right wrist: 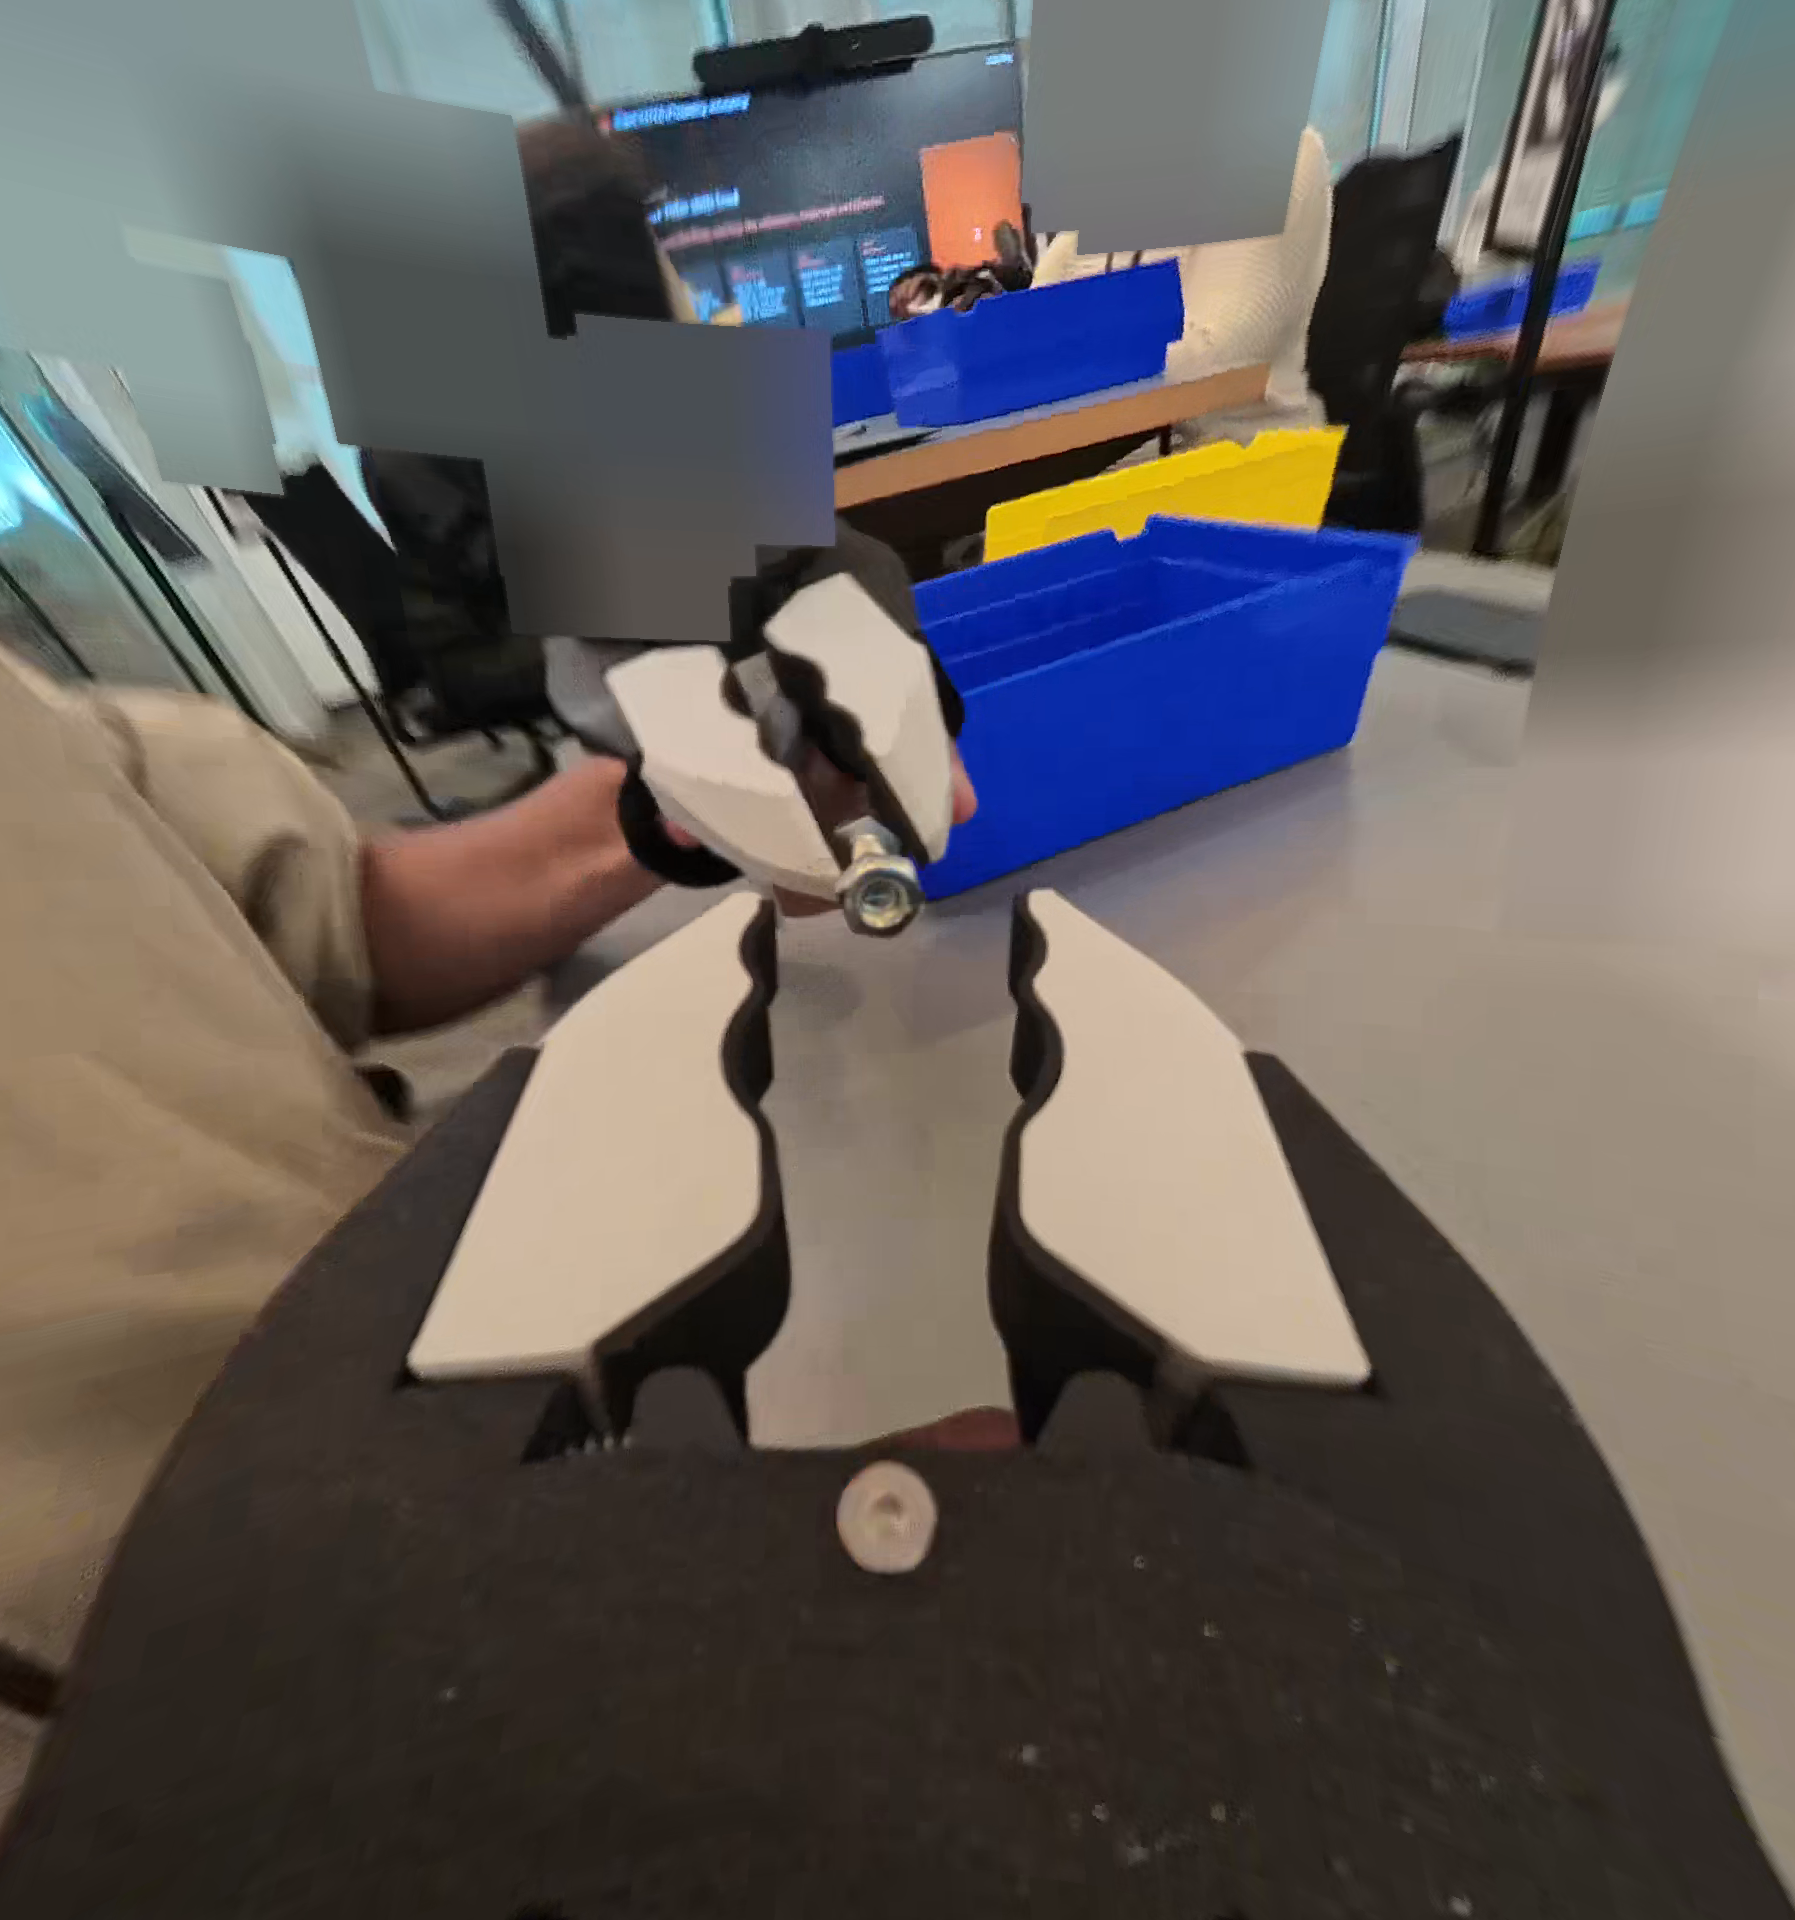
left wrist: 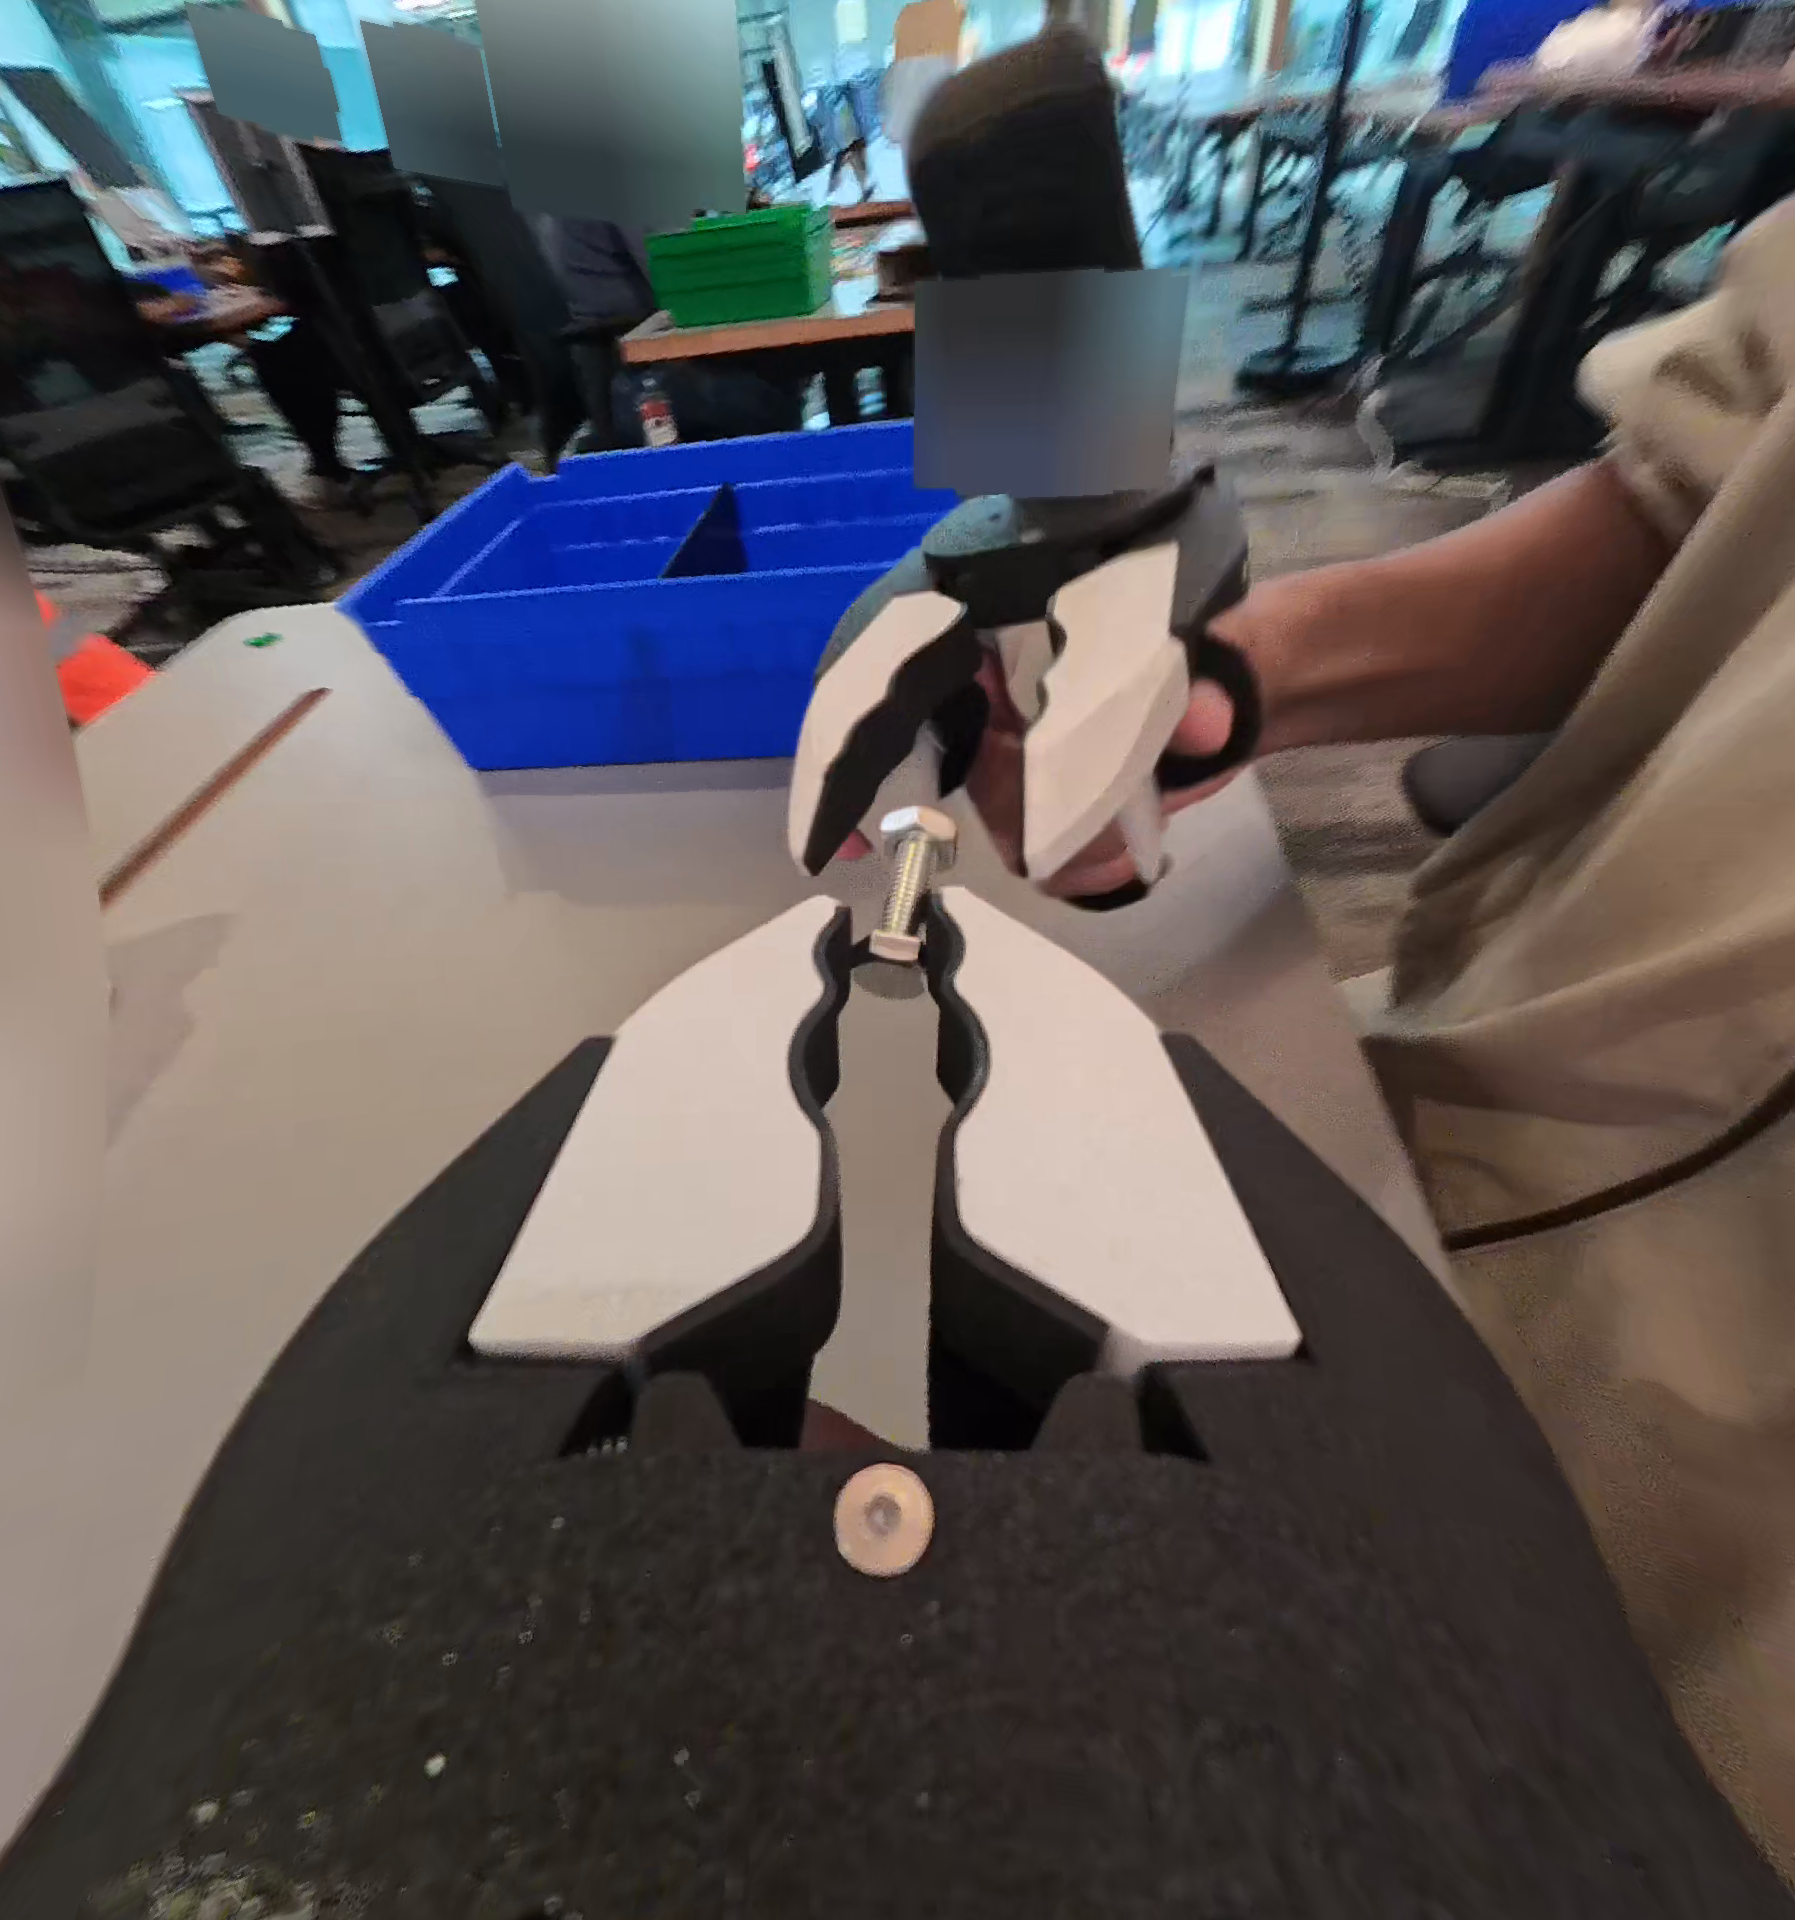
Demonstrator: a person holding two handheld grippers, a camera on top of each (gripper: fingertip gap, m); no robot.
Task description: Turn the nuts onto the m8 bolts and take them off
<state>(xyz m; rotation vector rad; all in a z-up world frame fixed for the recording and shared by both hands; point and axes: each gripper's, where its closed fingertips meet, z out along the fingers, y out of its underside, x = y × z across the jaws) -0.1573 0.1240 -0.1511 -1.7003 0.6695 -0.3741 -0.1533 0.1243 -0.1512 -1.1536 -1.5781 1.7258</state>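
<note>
My left gripper (left wrist: 893, 925) is shut on the head end of a silver M8 bolt (left wrist: 905, 883), which sticks out away from its tips above the grey table (left wrist: 353, 987). A hex nut (left wrist: 919, 828) sits on the bolt's far end. My right gripper (left wrist: 929, 857) faces it, open, with the nut near its left finger (left wrist: 851, 758). In the right wrist view my right gripper (right wrist: 893, 914) is open and empty. The nut (right wrist: 878, 896) faces the camera just past its tips, towards the left finger. The left gripper (right wrist: 851, 831) holds the bolt behind it.
A blue bin (left wrist: 612, 644) stands on the table behind the grippers and also shows in the right wrist view (right wrist: 1132, 707), with a yellow bin (right wrist: 1184, 488) behind it. The person's arm (left wrist: 1392, 644) and beige shirt (left wrist: 1651, 831) fill the near side. Desks and chairs stand beyond. My left and right fingertips are right by each other.
</note>
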